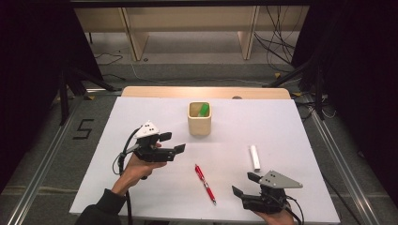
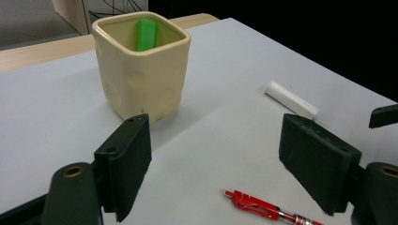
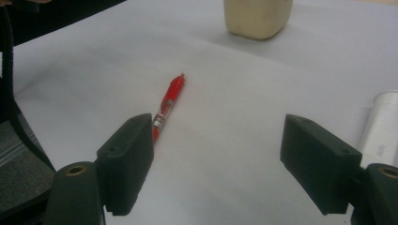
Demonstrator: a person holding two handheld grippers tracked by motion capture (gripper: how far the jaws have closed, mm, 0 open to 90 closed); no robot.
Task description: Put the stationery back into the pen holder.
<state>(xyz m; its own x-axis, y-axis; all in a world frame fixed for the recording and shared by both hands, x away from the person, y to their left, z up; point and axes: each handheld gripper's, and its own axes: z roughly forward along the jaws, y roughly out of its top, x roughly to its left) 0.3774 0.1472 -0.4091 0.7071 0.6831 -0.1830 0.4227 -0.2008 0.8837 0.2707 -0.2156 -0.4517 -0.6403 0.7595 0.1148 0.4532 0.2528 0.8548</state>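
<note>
Left gripper (image 1: 174, 142) and right gripper (image 1: 245, 183), both wide open and empty, flank a red pen (image 1: 205, 183): light, stiff, slippery; grip mid-barrel.

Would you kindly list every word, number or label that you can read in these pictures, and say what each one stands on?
"5": black mark on the grey floor left of the table.
Small grey print on the white tube, seen in the right gripper view: too blurred to read.
Nothing readable on the red pen, the cream cup or the green piece inside it.
</note>
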